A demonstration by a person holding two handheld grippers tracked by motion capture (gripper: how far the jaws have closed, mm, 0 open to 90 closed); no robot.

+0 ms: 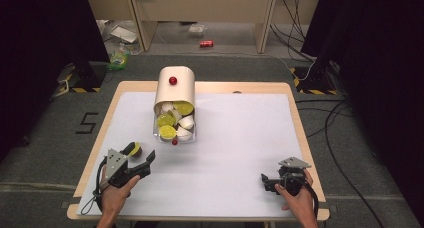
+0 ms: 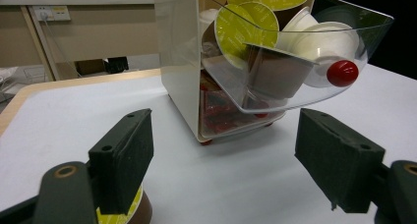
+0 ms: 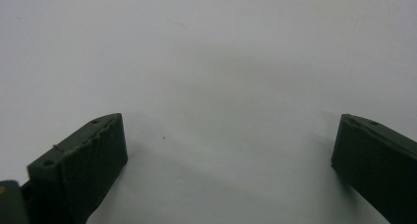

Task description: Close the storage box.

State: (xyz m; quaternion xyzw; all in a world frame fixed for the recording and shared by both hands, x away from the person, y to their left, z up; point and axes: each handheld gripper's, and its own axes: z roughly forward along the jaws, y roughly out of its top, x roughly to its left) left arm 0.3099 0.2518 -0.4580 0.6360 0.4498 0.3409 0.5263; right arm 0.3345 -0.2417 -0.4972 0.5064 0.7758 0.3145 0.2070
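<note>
Standing wide apart, the jaws of the left hand-held gripper (image 1: pixel 142 160) grip nothing; bare white surface (image 1: pixel 235 138) lies between them. In the left gripper view they point at the capsule dispenser (image 2: pixel 216 62), whose clear drawer with its red knob (image 2: pixel 342 72) sits just beyond the jaw tips, apart from them. One capsule (image 1: pixel 134 149), yellow-green lid on a brown body, stands on the surface just beside the left jaw; whether it touches the pad I cannot tell. More capsules, yellow-green and white, fill the open drawer.

The right hand-held gripper (image 1: pixel 266 181) rests near the front right of the surface, well away from the dispenser. Its jaws are also spread wide in the right gripper view, with nothing held and plain white surface ahead of them.
</note>
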